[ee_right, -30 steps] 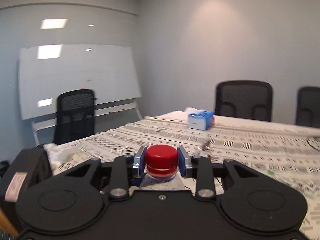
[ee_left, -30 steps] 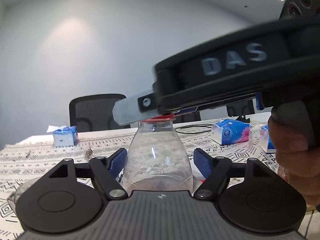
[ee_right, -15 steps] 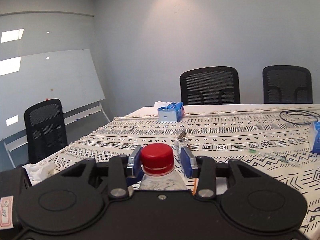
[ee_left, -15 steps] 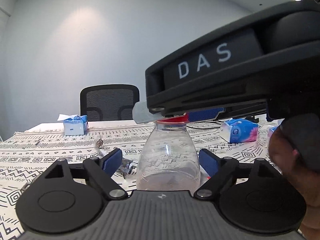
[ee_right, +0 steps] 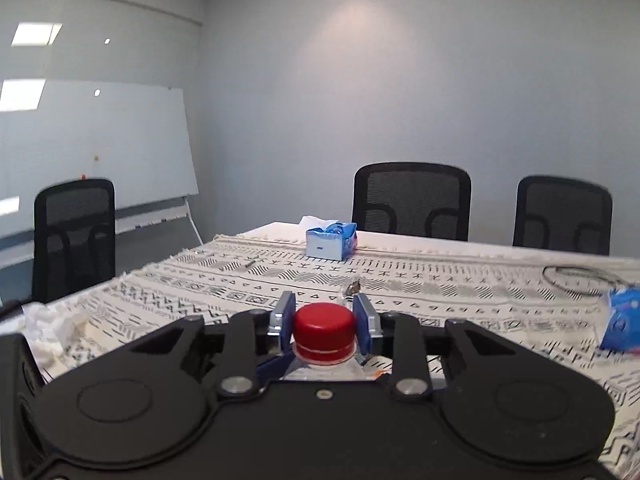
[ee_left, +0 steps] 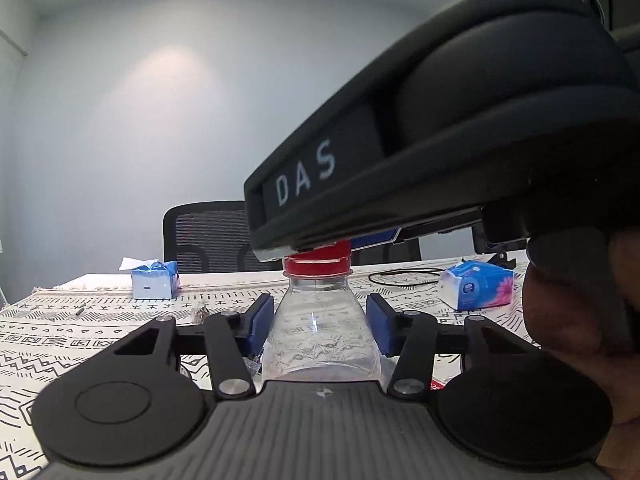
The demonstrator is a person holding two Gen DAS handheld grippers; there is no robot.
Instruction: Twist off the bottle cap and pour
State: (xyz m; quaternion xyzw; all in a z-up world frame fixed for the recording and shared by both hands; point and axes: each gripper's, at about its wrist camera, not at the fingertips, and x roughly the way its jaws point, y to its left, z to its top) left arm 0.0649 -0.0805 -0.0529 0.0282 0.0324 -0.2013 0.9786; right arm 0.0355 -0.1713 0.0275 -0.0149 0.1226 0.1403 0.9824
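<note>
A clear plastic bottle (ee_left: 318, 332) with a red cap (ee_left: 318, 266) stands upright on a table covered by a black-and-white patterned cloth (ee_left: 92, 332). From my left gripper (ee_left: 318, 322), I see its two blue-padded fingers (ee_left: 259, 322) on either side of the bottle's shoulder. They sit very close to the plastic, but I cannot tell whether they actually press on it.

My right gripper (ee_right: 324, 324) comes in from above the bottle. In its own camera the red cap (ee_right: 325, 332) sits between the two blue pads (ee_right: 285, 320), which lie right against its sides, so that claw looks closed on the cap. In the left camera the same gripper appears as a large black body marked "DAS", covering the top of the cap, with a person's hand (ee_left: 568, 312) holding it at the right edge.

Further out on the cloth are a blue tissue box (ee_right: 331, 239) near the far edge, a blue and pink tissue pack (ee_left: 478, 286) to the right, and a loop of black cable (ee_left: 404, 278). Black mesh chairs (ee_right: 412, 200) stand behind the table, and a whiteboard (ee_right: 92, 144) leans against the left wall.
</note>
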